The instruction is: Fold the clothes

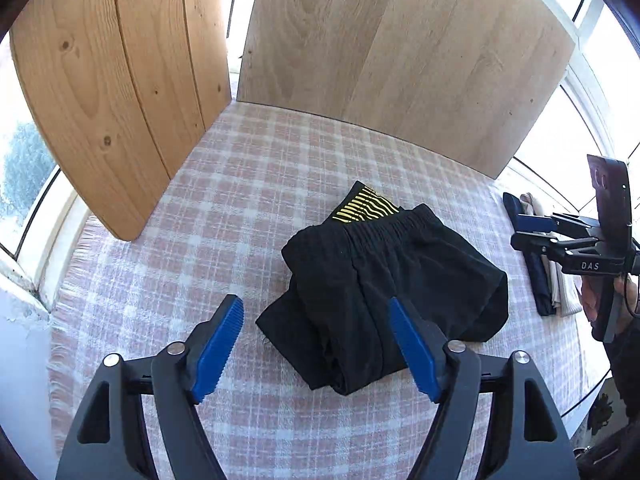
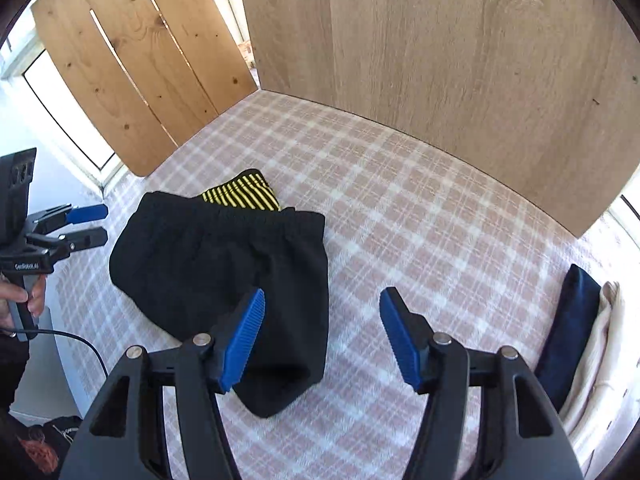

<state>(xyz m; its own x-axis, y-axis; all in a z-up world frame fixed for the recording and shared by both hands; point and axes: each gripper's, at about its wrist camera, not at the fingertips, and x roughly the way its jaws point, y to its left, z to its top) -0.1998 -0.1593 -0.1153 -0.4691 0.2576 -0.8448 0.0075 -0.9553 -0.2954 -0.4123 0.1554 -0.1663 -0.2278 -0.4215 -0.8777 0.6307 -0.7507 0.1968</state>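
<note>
We see the black shorts (image 1: 384, 280) lying folded into a loose bundle in the middle of the left wrist frame, on the pink checked blanket (image 1: 248, 184) that covers the surface, with a yellow-striped black garment (image 1: 366, 204) peeking out from under their upper edge. The left gripper (image 1: 318, 348) hangs over the lower part of the frame with its fingers spread wide and nothing between the pads; the bundle's near edge lies past them, not pinched. In the right wrist view the right gripper (image 2: 322, 340) is likewise wide open and empty, its left pad over the shorts' lower right corner.

At the right edge a dark navy folded item (image 2: 568, 328) sits beside a cream one (image 2: 596, 360).

We judge the fold looks slack: the lower layers bulge and one flap sticks out. A careless regrasp of only the top layer could drag it open, and lifting may pull the striped garment along.
</note>
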